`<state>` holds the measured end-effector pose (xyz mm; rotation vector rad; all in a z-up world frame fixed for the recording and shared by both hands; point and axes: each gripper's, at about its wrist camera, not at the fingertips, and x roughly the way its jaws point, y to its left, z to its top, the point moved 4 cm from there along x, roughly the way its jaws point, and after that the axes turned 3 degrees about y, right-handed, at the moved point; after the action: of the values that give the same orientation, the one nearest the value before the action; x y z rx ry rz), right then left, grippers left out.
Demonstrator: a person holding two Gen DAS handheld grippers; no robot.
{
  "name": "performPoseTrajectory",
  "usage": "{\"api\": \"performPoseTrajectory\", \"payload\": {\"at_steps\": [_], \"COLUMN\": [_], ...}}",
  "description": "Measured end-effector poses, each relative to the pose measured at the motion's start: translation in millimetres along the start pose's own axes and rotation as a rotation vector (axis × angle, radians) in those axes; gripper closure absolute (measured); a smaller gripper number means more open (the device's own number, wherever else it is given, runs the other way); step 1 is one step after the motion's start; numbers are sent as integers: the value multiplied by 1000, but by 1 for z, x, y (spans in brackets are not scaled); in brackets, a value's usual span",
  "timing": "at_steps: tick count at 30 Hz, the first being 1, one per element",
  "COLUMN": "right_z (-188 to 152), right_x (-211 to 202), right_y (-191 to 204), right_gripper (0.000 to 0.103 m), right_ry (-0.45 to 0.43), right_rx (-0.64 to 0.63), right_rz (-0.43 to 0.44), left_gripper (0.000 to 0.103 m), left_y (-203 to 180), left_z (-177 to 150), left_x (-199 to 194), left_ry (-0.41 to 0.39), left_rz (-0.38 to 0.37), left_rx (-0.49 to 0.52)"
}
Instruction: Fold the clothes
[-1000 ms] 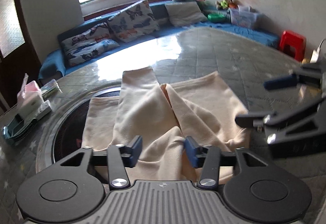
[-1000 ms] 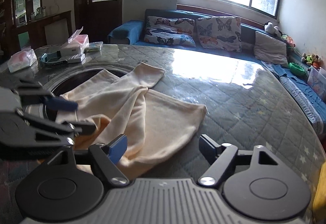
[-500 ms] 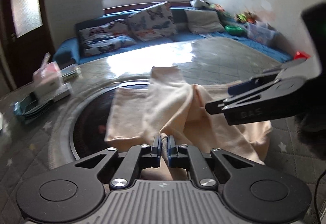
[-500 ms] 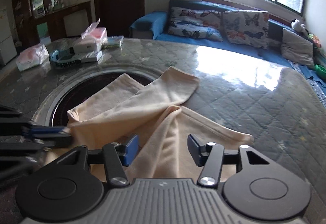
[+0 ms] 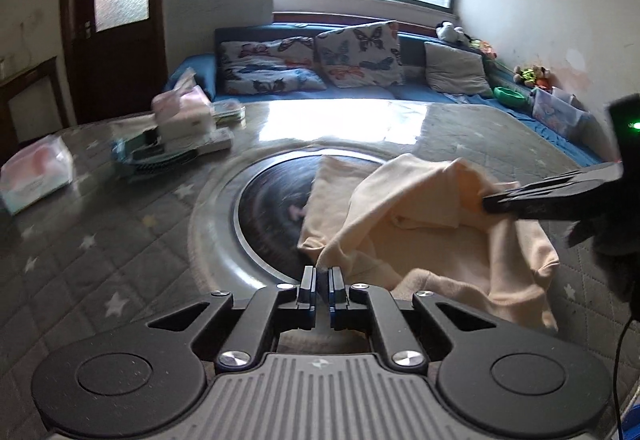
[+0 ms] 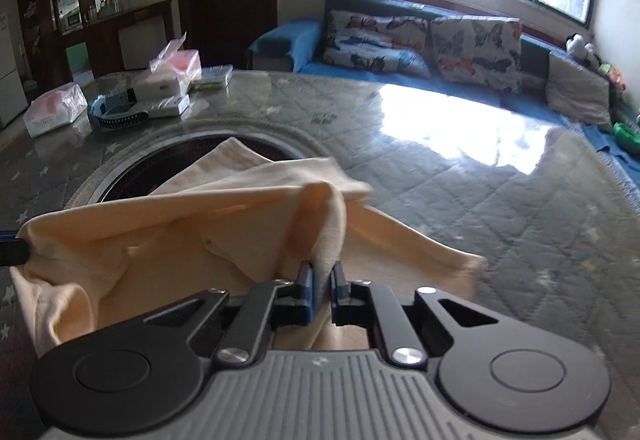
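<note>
Hanging between two grips, the cream garment [image 6: 168, 240] is half lifted off the quilted table [image 6: 500, 207], its far end draped over the dark round inset [image 5: 276, 199] in the middle. One garment, two grippers, one pinch each. The left gripper [image 5: 321, 282] has its jaws nearly together on a corner of cloth, the fabric running away ahead and to its right. The right gripper [image 6: 322, 286] is clamped narrow on a bunched fold that rises straight out of its pads. In the left wrist view the right gripper's fingers bite the cloth farther up and to the right, so the held edge stretches across between the two, long axis running side to side. Neither hand looks nearer the free far end; the coming fold, I'd judge, means carrying both pinches together toward it. Off to the left sit three tissue packs [image 6: 54, 111] and one dark band-like item [image 6: 116, 113]. Butterfly cushions [image 6: 476, 51] line the sofa behind; I count three.
</note>
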<state>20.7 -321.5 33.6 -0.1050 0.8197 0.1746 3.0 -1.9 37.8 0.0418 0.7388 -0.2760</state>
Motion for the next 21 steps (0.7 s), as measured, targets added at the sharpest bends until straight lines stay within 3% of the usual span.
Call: {"api": "performPoseTrajectory", "payload": {"at_steps": [8,12,14,16,18,21], "right_z": [-31,-66,-84,-89,-90,-78], "right_x": [-67,-92,-97,-102,-106,-105], "right_y": [-18,-27,-30,-29,-24,-18], "right_gripper": [98,97,83,80,80,71], "right_ry": [-40,32,76,81,75,39], "right_rx": [-12,-10,-14,-43,-73,-94], "right_rz": [-79,-109,-116,-129,-141,-129], "left_gripper": [99,100,97,97,94,75], "left_y": [4,8,13,16,15,6], "left_z": [-28,-43,-45,-41,-33,-18], "left_x": [-35,-47,-50,-51,-52,-47], "left_ry": [25,52,63,54,37,12], "left_rz": [-33,-41,-36,-17,-9,-11], "left_rx": [22,55,59,64,77,103]}}
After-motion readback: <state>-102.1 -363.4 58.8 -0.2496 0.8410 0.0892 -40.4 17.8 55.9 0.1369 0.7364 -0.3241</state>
